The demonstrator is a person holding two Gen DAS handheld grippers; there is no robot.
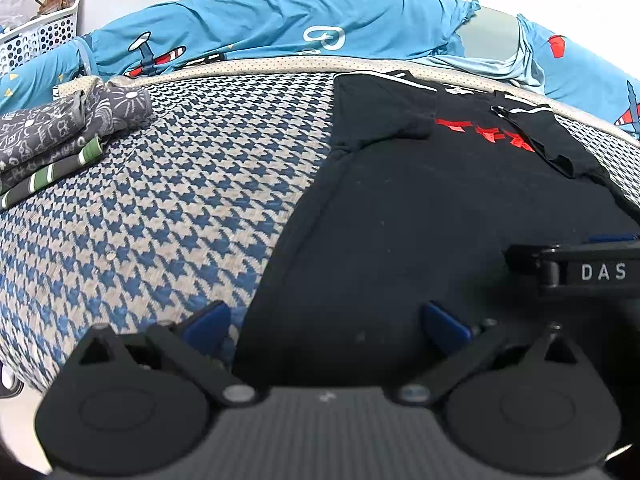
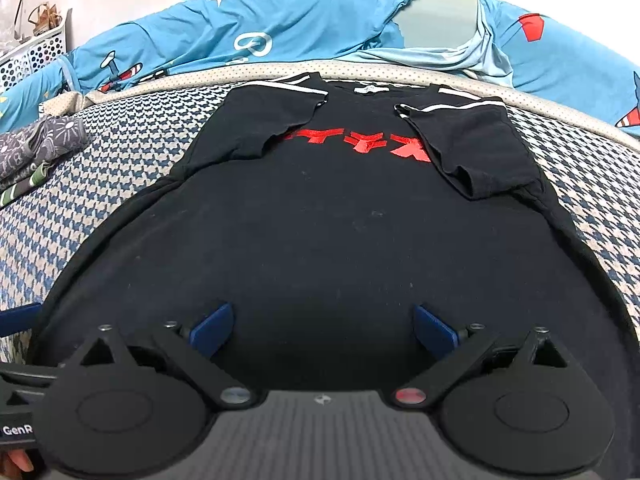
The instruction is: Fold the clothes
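A black T-shirt (image 2: pixel 320 232) with red lettering (image 2: pixel 360 142) lies flat on the houndstooth bed cover (image 2: pixel 100 184), both sleeves folded inward over its chest. My right gripper (image 2: pixel 322 330) hovers open over the shirt's near hem, blue fingertips (image 2: pixel 212 328) wide apart with nothing between them. My left gripper (image 1: pixel 326 326) is open too, straddling the shirt's (image 1: pixel 420 216) left edge: its left pad over the cover, its right pad over black cloth. The right gripper's body (image 1: pixel 580 270) shows at the right edge of the left wrist view.
Folded clothes, grey patterned and green-striped (image 1: pixel 60 136), are stacked on the cover's (image 1: pixel 160 208) far left. A blue cartoon-print quilt (image 1: pixel 280 20) is bunched along the back. A white perforated basket (image 1: pixel 36 36) stands at the far left by the wall.
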